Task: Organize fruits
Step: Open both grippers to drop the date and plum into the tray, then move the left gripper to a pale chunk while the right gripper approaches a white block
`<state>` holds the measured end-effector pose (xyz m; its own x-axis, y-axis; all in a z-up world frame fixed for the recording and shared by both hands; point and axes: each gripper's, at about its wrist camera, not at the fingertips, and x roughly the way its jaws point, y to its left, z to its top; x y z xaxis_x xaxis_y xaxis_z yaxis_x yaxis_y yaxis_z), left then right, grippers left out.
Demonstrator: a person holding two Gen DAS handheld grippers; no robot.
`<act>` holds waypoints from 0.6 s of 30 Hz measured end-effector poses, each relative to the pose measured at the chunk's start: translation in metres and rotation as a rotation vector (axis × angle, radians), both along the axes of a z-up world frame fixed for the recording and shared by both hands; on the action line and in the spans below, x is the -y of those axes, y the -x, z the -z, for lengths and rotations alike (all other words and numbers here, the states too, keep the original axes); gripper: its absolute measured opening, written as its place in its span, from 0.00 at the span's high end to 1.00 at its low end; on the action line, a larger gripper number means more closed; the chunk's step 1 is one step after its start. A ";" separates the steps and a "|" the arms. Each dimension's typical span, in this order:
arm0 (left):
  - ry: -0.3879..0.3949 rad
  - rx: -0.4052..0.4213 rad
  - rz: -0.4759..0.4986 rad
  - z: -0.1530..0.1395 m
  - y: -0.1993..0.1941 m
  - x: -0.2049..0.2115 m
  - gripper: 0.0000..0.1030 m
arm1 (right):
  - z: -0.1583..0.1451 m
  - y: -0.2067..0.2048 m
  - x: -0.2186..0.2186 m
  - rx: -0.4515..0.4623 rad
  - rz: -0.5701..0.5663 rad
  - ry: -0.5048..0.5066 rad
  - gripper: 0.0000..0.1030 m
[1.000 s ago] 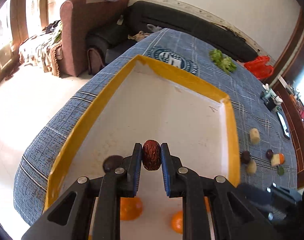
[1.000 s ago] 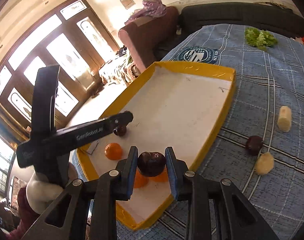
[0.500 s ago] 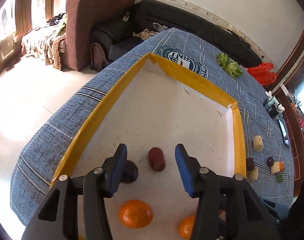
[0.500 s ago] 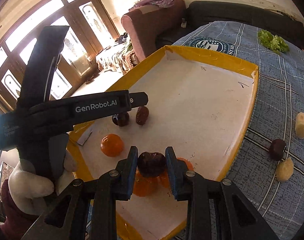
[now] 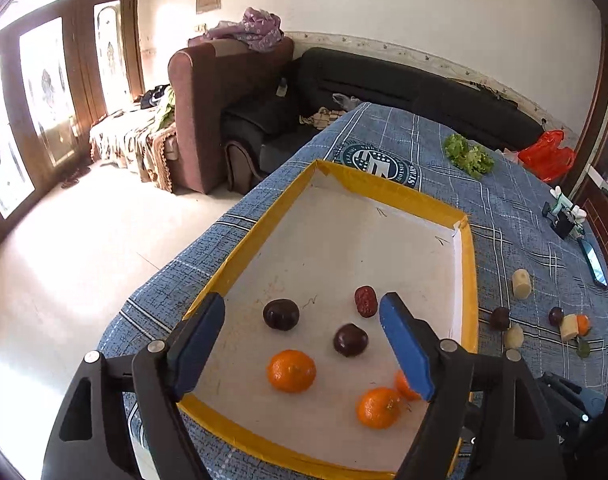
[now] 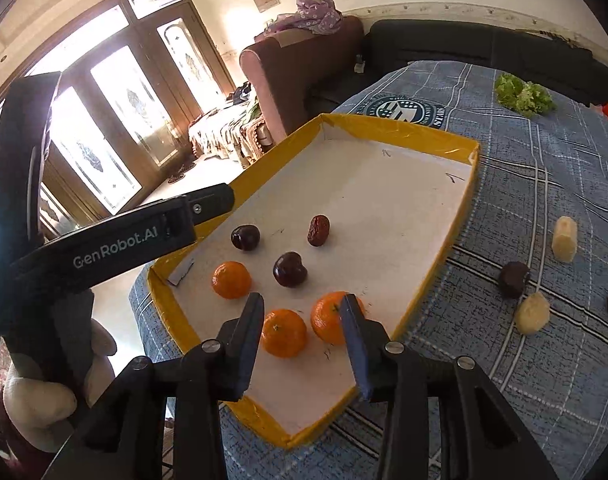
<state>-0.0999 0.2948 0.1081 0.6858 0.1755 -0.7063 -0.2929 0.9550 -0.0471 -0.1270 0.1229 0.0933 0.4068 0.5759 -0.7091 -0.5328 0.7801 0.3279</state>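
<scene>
A yellow-rimmed white tray lies on the blue checked tablecloth. In it lie a red date, two dark plums and three oranges. My left gripper is open and empty above the tray's near end. My right gripper is open and empty above the oranges. The left gripper's black body shows in the right wrist view.
On the cloth right of the tray lie more fruit pieces: a pale chunk, a dark plum, another pale piece. Lettuce and a red bag lie at the far end. The table edge drops off left of the tray.
The left gripper opened, left the date in the tray and drew back upward. The right gripper opened and released its dark plum into the tray, then pulled back.
</scene>
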 end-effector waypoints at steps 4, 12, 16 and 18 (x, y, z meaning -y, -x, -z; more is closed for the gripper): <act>-0.038 0.038 0.030 -0.013 0.015 0.028 0.21 | -0.003 0.008 0.029 0.007 0.051 -0.013 0.54; -0.044 0.074 0.097 -0.027 0.028 0.068 0.20 | -0.001 0.018 0.097 0.014 0.161 -0.018 0.53; 0.018 0.072 0.163 -0.027 0.030 0.079 0.20 | 0.001 0.019 0.153 0.020 0.259 -0.007 0.53; 0.078 0.068 0.195 -0.024 0.031 0.082 0.18 | 0.002 0.018 0.182 0.022 0.315 0.008 0.53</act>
<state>-0.1306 0.2133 0.1318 0.7480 -0.0179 -0.6634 -0.0971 0.9859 -0.1361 -0.1451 -0.0587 0.0917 0.5800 0.4135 -0.7019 -0.2713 0.9105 0.3122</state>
